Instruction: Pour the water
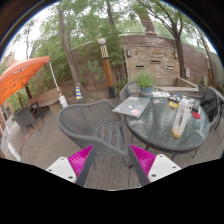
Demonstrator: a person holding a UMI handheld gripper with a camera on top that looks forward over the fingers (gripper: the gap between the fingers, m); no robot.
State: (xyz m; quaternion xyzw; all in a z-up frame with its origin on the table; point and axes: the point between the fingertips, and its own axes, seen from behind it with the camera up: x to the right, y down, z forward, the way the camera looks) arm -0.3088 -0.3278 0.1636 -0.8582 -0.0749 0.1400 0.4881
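The gripper (112, 160) hangs released above a patio, its two fingers spread apart with nothing between them; the magenta pads (80, 156) on their inner faces are flat and smooth. Directly ahead of the fingers stands a dark metal chair (93, 122) with a rounded mesh seat and a curved mesh back. Beside the chair, on its right, is a round table (165, 128) with a glossy glass top in a dark metal rim.

On that table, well beyond the fingers, stands a tall, slender bottle (179, 122) of pale yellowish plastic, upright, near the table's middle. Behind the bottle, toward the table's far side, lie flat papers or magazines (131, 106) and a cluster of small items too small to tell apart. A second dark chair (210, 104) stands at the table's far right.

Left of the table, past the mesh chair, an orange fabric umbrella (22, 73) spreads over more dark furniture. Behind the table rises a rough stone structure (150, 58) among tree trunks, and weathered wooden planks (50, 140) form the floor under the table.
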